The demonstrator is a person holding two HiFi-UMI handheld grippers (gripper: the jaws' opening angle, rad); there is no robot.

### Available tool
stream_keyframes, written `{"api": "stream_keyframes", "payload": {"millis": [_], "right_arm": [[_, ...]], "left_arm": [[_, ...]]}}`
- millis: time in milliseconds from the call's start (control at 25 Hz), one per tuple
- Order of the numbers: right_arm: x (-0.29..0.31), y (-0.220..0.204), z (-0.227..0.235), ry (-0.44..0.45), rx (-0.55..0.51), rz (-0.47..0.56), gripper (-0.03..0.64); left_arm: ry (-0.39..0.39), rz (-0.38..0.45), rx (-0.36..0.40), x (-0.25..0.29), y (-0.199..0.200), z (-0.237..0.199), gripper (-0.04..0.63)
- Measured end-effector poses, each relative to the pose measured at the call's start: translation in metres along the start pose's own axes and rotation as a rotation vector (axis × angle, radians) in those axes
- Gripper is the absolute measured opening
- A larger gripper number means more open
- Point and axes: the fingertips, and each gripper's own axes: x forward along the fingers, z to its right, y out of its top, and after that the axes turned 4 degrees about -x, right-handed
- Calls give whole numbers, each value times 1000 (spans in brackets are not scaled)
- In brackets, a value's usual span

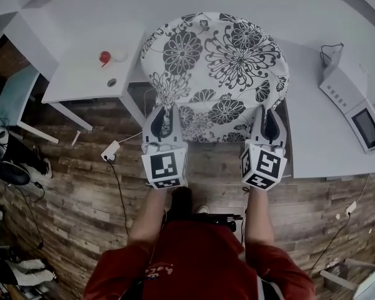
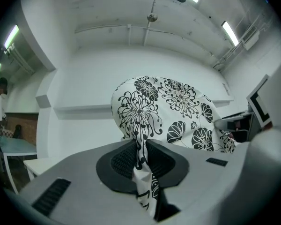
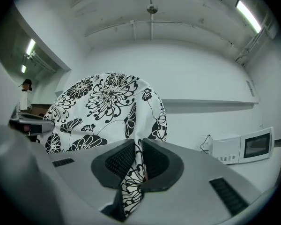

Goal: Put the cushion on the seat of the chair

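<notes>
Head view: left gripper [image 1: 165,116] and right gripper [image 1: 268,116] each clamp the floral cushion [image 1: 215,61] by its near edge, holding it ahead between them, likely to share its weight.

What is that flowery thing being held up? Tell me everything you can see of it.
It is a plump, rounded cushion in white cloth printed with large black flowers, soft and slightly creased. It is held up off the floor by its near edge: the left gripper is shut on the cloth at one side, the right gripper at the other. Nothing else appears to touch it.
</notes>
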Motion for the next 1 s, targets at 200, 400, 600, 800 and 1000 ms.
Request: {"api": "stream_keyframes", "payload": {"millis": [200,400,600,800,1000], "right_arm": [[0,-1,0,-7,-14,5,58],[1,0,-1,-8,-29,32,58],[1,-1,0,-29,-26,47,58],[2,-3,-2,-52,-41,50,58],[-4,-2,-5,-86,-60,43,58]], "left_arm": [[-5,15,-11,2,-2,0,55],[-1,45,-11,4,-2,-1,55],[-19,61,-6,6,-2,-1,55],[-42,74,-16,12,-5,-4,55],[-73,82,-27,14,-6,-5,55]]}}
